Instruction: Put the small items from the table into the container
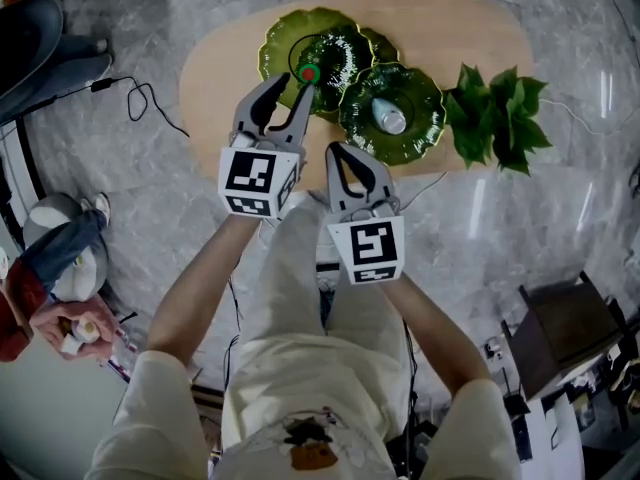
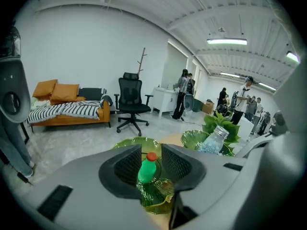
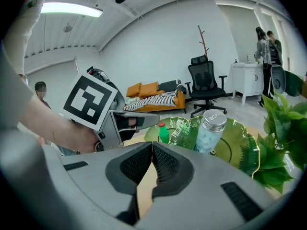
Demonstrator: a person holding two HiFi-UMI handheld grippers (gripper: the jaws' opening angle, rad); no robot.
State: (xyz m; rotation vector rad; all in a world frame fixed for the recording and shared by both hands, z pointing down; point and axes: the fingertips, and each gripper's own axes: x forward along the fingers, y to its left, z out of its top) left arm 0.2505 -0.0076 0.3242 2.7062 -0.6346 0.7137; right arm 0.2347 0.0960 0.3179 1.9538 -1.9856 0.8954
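A small green bottle with a red cap (image 1: 309, 73) stands upright on the dark green leaf-shaped plate (image 1: 345, 53) at the back of the wooden table (image 1: 215, 83). My left gripper (image 1: 292, 86) is right at it. In the left gripper view the green bottle (image 2: 147, 170) shows in the gap between the open jaws (image 2: 151, 164), and the pads do not press on it. A clear bottle with a silver cap (image 1: 389, 116) lies on the neighbouring green plate (image 1: 425, 103). My right gripper (image 1: 338, 151) is shut and empty, nearer the table's front edge.
A leafy green plant (image 1: 495, 118) lies at the table's right end. A lighter green plate (image 1: 280, 43) sits behind the dark one. A black cable (image 1: 140, 98) runs on the floor to the left, a person sits at the far left, and a dark stool (image 1: 565, 328) stands at the lower right.
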